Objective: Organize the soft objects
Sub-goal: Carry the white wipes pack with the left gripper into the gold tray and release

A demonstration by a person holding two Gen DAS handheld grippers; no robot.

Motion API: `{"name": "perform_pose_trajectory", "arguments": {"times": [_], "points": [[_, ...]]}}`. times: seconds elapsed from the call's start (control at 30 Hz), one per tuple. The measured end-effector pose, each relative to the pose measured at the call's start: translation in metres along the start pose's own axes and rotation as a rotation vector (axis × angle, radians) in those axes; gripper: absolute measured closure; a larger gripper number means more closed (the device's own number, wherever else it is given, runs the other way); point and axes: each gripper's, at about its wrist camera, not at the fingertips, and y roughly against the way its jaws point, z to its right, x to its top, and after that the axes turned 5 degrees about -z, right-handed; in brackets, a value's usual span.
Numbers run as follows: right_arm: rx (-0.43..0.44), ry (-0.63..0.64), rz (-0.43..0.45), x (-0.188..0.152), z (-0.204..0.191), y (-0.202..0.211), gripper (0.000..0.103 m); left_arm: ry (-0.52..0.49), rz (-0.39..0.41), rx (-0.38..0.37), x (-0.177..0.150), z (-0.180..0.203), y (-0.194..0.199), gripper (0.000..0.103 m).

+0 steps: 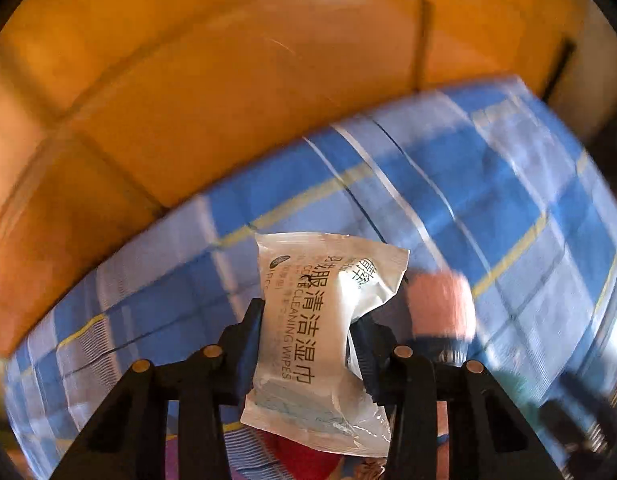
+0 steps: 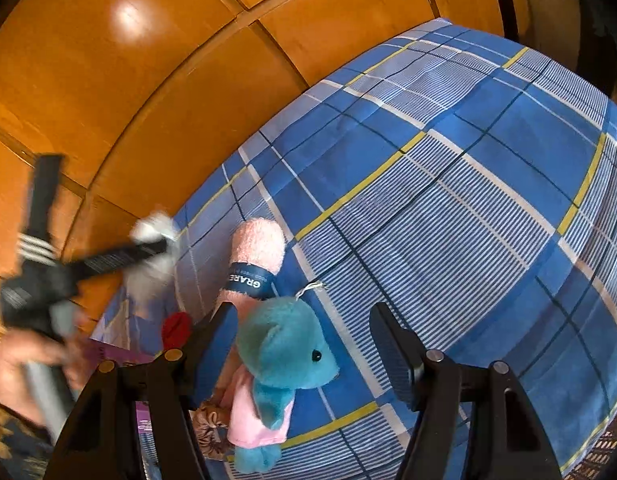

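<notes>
White pack: we see a sealed pack of cleaning wipes (image 1: 316, 336) pinched across its middle in the left gripper (image 1: 308, 344), its foil buckled inward where the fingers press.
Left gripper: our two dark fingers (image 1: 248, 344) are closed tight on the wipes pack, which stands roughly upright between them, printed face toward the camera, held above the bed.
Right gripper: our right gripper (image 2: 304, 356) is spread wide and holds nothing; the teal plush sits between its fingers, close to the left finger and well apart from the right one. We cannot tell whether that finger touches it.
Teal plush: a teal stuffed animal (image 2: 284, 364) in a pink garment lies on the blue plaid sheet (image 2: 448, 208), head toward the middle of the bed.
Pink towel: a rolled pink towel (image 2: 256, 260) with a dark blue band reading "GRARE" lies just beyond the plush, touching or nearly touching its head.
Red item: something small and red (image 2: 175, 329) shows beside the left finger; we cannot tell what it is.
Wood panelling: orange-brown wooden panels (image 2: 148, 92) rise behind the bed.
Blur: in the right wrist view our other hand (image 2: 28, 364) and its tool are smeared at the left edge, the white pack barely readable there.
</notes>
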Motion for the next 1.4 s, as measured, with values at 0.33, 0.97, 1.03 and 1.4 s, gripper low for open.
{"name": "perform_pose_trajectory", "arguments": {"times": [0.33,0.97,1.03,1.4], "points": [[-0.044,0.028,0.001,-0.003,-0.002,-0.004,0.034,0.337,0.133,0.12,-0.004,-0.127,0.077,0.06],[-0.111,0.128,0.013,-0.009,-0.017,-0.004,0.034,0.768,0.17,0.197,-0.241,-0.331,0.103,0.06],[-0.119,0.147,0.022,-0.01,-0.02,-0.003,0.034,0.797,0.17,0.183,-0.276,-0.338,0.103,0.06],[-0.161,0.207,0.058,-0.015,-0.031,-0.002,0.034,0.958,0.158,0.147,-0.445,-0.349,0.072,0.06]]}}
